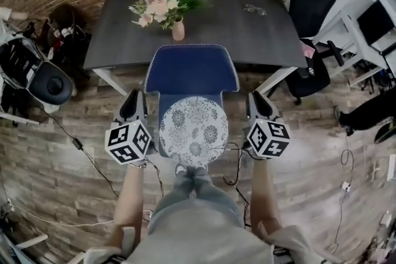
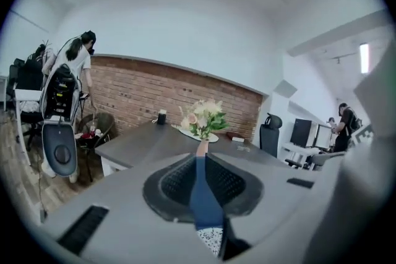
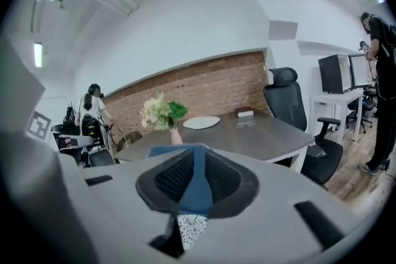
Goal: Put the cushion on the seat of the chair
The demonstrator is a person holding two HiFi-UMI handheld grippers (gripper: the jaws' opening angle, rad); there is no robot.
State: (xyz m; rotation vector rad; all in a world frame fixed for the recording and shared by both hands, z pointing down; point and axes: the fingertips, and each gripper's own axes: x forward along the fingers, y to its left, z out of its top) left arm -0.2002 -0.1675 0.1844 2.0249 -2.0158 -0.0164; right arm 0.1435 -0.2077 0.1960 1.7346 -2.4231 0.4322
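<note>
We see the round white floral-patterned cushion (image 1: 193,131) lying on the seat of the blue padded chair (image 1: 190,71). Our left gripper (image 1: 133,99) and right gripper (image 1: 260,101) flank it, fingers barely parted, grasping nothing.

Blue chair (image 1: 192,71), patterned round cushion (image 1: 193,131) on its seat (wooden floor (image 1: 309,151) beneath)

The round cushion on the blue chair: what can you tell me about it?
The round cushion looks like white fabric printed with dark floral medallions. It lies flat on the seat of the blue chair with pale piping, covering most of that seat, just below the backrest. Nothing rests on it.
</note>
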